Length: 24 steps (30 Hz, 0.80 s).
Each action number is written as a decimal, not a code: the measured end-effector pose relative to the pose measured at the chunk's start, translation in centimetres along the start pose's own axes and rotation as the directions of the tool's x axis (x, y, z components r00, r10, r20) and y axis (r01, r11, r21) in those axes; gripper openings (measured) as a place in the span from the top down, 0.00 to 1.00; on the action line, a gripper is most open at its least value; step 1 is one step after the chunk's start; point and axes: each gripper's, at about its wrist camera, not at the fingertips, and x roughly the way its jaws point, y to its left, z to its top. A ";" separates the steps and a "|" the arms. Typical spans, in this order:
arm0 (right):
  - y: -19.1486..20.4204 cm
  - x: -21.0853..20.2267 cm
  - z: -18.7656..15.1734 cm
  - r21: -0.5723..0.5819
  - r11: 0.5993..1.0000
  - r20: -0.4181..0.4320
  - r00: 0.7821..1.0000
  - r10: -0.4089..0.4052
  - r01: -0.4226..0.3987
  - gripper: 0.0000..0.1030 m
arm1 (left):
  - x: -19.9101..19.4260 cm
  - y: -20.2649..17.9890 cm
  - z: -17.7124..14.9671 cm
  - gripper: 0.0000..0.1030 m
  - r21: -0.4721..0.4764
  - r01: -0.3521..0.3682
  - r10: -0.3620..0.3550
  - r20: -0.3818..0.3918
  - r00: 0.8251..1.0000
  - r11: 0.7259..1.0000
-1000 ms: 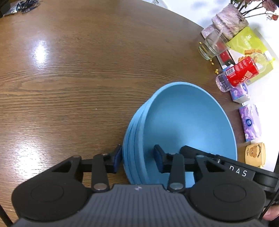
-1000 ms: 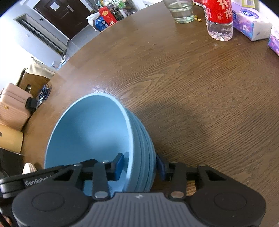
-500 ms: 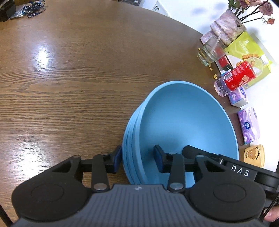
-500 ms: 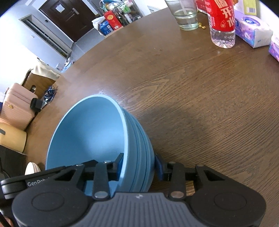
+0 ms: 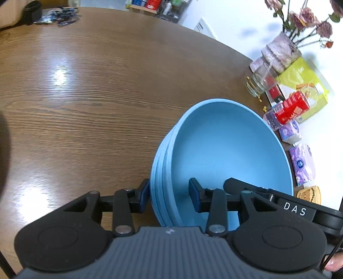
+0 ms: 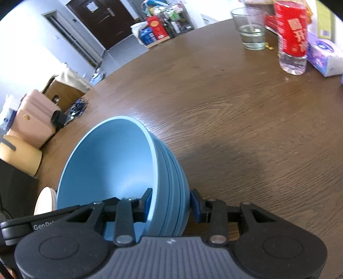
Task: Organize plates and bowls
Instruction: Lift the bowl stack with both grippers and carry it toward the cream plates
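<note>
A stack of several nested light-blue bowls (image 5: pixel 225 150) (image 6: pixel 111 163) hangs tilted a little above the brown wooden table (image 5: pixel 85 96), held from two opposite sides. My left gripper (image 5: pixel 169 197) is shut on the stack's rim, one finger against the outer wall and the other inside the top bowl. My right gripper (image 6: pixel 171 203) is shut on the opposite rim in the same way, and its black body shows across the bowl in the left wrist view. The stack's shadow falls on the table (image 6: pixel 246 128) beside it.
Along the table's right edge stand a drinking glass (image 5: pixel 256 85) (image 6: pixel 251 32), a red-labelled water bottle (image 5: pixel 287 109) (image 6: pixel 292 43), purple tissue packs (image 5: pixel 302 165) (image 6: pixel 323 58) and a vase of flowers (image 5: pixel 280 53). Keys (image 5: pixel 64 18) lie at the far left. A pink suitcase (image 6: pixel 36 122) stands beyond the table.
Both grippers have risen with the bowl stack between them. The table looks farther off and more of the room shows. Neither grip has changed.
</note>
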 end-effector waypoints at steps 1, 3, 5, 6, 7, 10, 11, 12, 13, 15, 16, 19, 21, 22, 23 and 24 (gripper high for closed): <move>0.5 0.0 -0.1 -0.010 1.000 -0.001 1.000 0.005 -0.005 0.65 | -0.3 0.4 -0.1 0.62 -0.006 -0.004 0.004 0.006 1.000 1.000; 1.3 0.2 -0.4 -0.029 0.999 -0.007 1.000 0.015 -0.015 0.65 | -1.0 1.1 -0.3 0.62 -0.022 -0.014 0.014 0.017 1.000 1.000; 2.1 0.4 -0.5 -0.044 0.999 -0.013 1.000 0.026 -0.026 0.65 | -1.6 1.8 -0.5 0.62 -0.036 -0.022 0.023 0.027 0.999 0.999; 2.5 0.4 -0.6 -0.052 0.998 -0.015 0.999 0.031 -0.032 0.66 | -1.9 2.1 -0.5 0.62 -0.041 -0.025 0.027 0.033 0.999 0.999; 2.9 0.5 -0.6 -0.059 0.998 -0.017 0.999 0.037 -0.038 0.66 | -2.3 2.5 -0.6 0.62 -0.047 -0.029 0.031 0.040 0.999 0.998; 4.0 0.8 -0.8 -0.082 0.995 -0.025 0.998 0.052 -0.054 0.66 | -3.1 3.4 -0.8 0.62 -0.065 -0.040 0.044 0.055 0.998 0.997; 4.5 0.9 -0.9 -0.089 0.994 -0.028 0.998 0.057 -0.059 0.66 | -3.3 3.8 -0.8 0.62 -0.072 -0.043 0.047 0.059 0.997 0.996; 4.8 1.1 -0.9 -0.095 0.993 -0.032 0.998 0.061 -0.063 0.66 | -3.5 4.2 -0.9 0.62 -0.080 -0.046 0.051 0.062 0.997 0.996; 5.2 1.2 -1.0 -0.101 0.993 -0.036 0.997 0.065 -0.068 0.66 | -3.7 4.5 -1.0 0.62 -0.086 -0.049 0.055 0.066 0.996 0.995; 6.0 1.4 -1.2 -0.113 0.991 -0.044 0.996 0.073 -0.078 0.66 | -4.3 5.4 -1.1 0.62 -0.101 -0.055 0.062 0.072 0.995 0.993; 6.4 1.5 -1.3 -0.118 0.990 -0.048 0.996 0.077 -0.082 0.66 | -4.6 5.8 -1.2 0.63 -0.107 -0.058 0.067 0.076 0.995 0.993; 7.6 1.7 -1.6 -0.135 0.987 -0.055 0.995 0.082 -0.089 0.67 | -5.5 6.8 -1.3 0.64 -0.121 -0.081 0.092 0.090 0.992 0.989; 8.3 1.8 -1.9 -0.139 0.986 -0.062 0.994 0.089 -0.097 0.68 | -6.0 7.6 -1.4 0.64 -0.134 -0.085 0.097 0.092 0.991 0.987; 8.7 1.9 -2.0 -0.141 0.985 -0.065 0.994 0.092 -0.101 0.68 | -6.3 8.1 -1.5 0.64 -0.138 -0.088 0.102 0.095 0.990 0.987; 9.1 2.0 -2.1 -0.147 0.984 -0.068 0.993 0.096 -0.105 0.68 | -6.6 8.4 -1.5 0.64 -0.140 -0.093 0.107 0.099 0.989 0.986; 9.7 2.0 -2.2 -0.152 0.982 -0.070 0.992 0.101 -0.110 0.68 | -6.9 8.8 -1.6 0.64 -0.143 -0.095 0.110 0.103 0.989 0.985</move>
